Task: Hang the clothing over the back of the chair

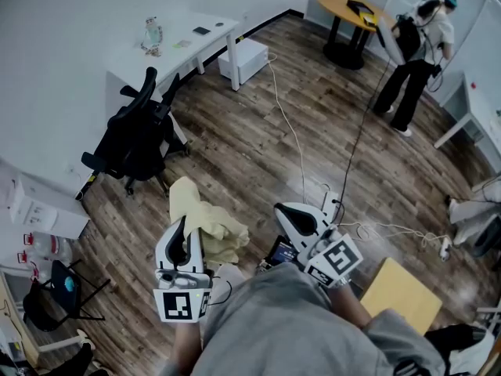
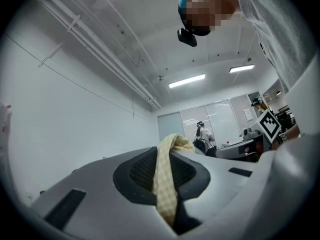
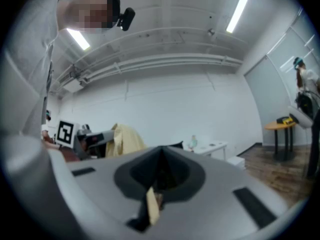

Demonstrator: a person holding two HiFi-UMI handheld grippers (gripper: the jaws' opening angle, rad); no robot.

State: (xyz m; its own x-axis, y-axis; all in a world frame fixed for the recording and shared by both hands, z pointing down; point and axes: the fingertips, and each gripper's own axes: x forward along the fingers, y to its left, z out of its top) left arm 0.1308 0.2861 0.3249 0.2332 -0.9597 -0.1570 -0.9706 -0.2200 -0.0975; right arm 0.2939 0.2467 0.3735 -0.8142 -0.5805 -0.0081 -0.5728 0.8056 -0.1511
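Observation:
The pale yellow checked clothing (image 1: 205, 224) hangs bunched from my left gripper (image 1: 183, 224), low in the head view. In the left gripper view a strip of this clothing (image 2: 166, 184) is pinched between the shut jaws of the left gripper (image 2: 168, 155). My right gripper (image 1: 283, 211) is level, just right of the bundle. In its own view the right gripper (image 3: 161, 152) is shut, with a thin yellow sliver of the clothing (image 3: 152, 207) caught low between the pads. The black office chair (image 1: 135, 138) stands apart, up and to the left, its back bare.
A white desk (image 1: 178, 41) with small items stands behind the chair, a white box (image 1: 244, 58) beside it. Cables (image 1: 291, 135) run across the wood floor. A person (image 1: 415, 53) stands far right by a round yellow table (image 1: 354, 9). A yellow board (image 1: 399, 293) lies lower right.

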